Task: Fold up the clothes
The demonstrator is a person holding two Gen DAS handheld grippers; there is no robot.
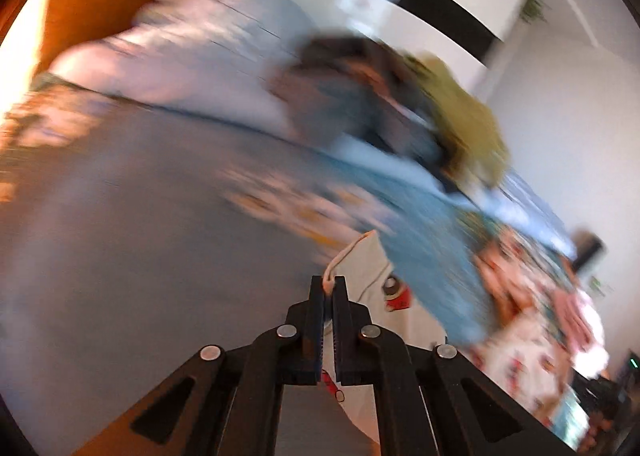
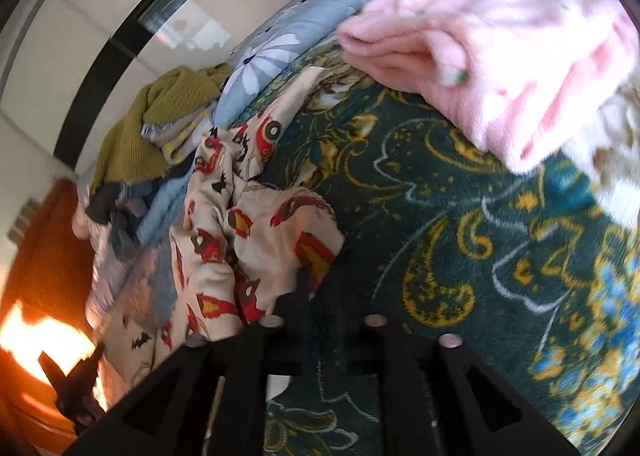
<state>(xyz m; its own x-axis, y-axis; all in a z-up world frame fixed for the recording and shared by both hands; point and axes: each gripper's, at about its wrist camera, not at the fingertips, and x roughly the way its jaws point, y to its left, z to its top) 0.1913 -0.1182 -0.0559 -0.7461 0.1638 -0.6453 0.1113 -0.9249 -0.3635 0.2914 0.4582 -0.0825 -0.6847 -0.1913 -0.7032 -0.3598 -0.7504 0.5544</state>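
Observation:
My left gripper [image 1: 329, 282] is shut on the corded hem of a white garment [image 1: 374, 268] with red prints, and the cloth hangs below the jaws. This view is badly blurred. In the right wrist view the same cream garment with red car prints [image 2: 248, 232] lies crumpled on a dark green patterned blanket [image 2: 460, 224]. My right gripper [image 2: 320, 282] stands shut at the garment's near corner, apparently pinching its edge. Its dark fingertips are hard to pick out against the blanket. The left gripper [image 2: 76, 380] also shows, small, at the lower left.
A pile of clothes sits behind: an olive knit [image 2: 132, 136], dark pieces [image 1: 360, 96] and a light blue garment [image 1: 432, 256]. A folded pink fleece [image 2: 500, 48] lies at upper right on a grey floral quilt [image 2: 280, 40]. A grey sheet [image 1: 120, 236] covers the left.

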